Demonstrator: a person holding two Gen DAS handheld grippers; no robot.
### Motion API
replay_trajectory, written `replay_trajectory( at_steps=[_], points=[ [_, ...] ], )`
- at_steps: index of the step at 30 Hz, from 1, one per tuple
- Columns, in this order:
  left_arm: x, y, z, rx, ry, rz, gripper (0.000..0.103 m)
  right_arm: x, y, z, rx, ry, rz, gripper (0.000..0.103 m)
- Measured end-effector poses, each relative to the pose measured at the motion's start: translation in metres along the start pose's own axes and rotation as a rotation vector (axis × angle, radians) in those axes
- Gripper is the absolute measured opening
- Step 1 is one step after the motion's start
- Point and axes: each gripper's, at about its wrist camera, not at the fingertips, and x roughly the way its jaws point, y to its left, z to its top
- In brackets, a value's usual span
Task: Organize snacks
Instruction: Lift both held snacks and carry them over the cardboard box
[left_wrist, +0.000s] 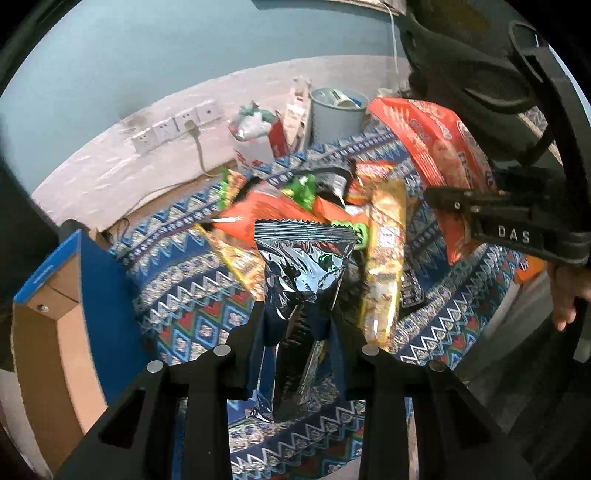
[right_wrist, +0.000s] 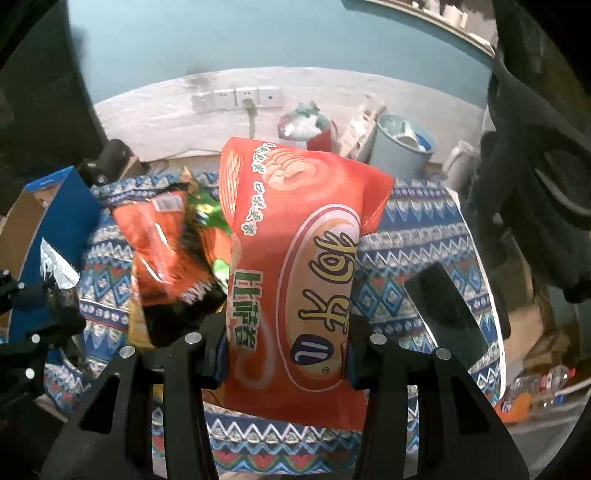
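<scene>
Both hands are busy here. The left gripper (left_wrist: 295, 325) is clamped tight on a shiny silver foil snack pouch (left_wrist: 301, 273), pinching it low down so the crimped top edge stands up above the patterned blue, red and white tablecloth (left_wrist: 207, 295). The right gripper (right_wrist: 286, 354) has its jaws squeezed against the sides of a big orange-red plastic biscuit pack with green and yellow lettering (right_wrist: 295, 266), also held up off the tablecloth; in the left camera you can see that same pack hanging from the black tool over on the right.

The pile of loose snack bags (left_wrist: 306, 206), orange, green and yellow wrappers, is lying on the tablecloth just behind the silver pouch. An open cardboard box with blue outer sides (left_wrist: 62, 295) sits at the left edge of the tablecloth. Beyond the tablecloth's far edge there's a pale grey-blue bucket (left_wrist: 338, 114) with stuff in it, and a row of white wall sockets (right_wrist: 236, 98) on the wall behind.
</scene>
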Motion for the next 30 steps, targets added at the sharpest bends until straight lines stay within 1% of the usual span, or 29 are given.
replay_trajectory(
  at_steps=[9,16,26,30],
  points=[
    [-0.031,0.027,0.006,-0.038,-0.072,0.071,0.031,-0.013,0.037,0.021,-0.067,-0.051,0.041,0.045],
    [-0.055,0.055,0.008,-0.089,-0.115,0.103,0.031,-0.017,0.065,0.032,-0.108,-0.069,0.084,0.045],
    [-0.079,0.097,-0.002,-0.171,-0.16,0.137,0.031,-0.016,0.117,0.049,-0.179,-0.081,0.136,0.045],
    [-0.086,0.116,-0.011,-0.201,-0.171,0.17,0.031,-0.013,0.14,0.054,-0.208,-0.078,0.161,0.045]
  ],
)
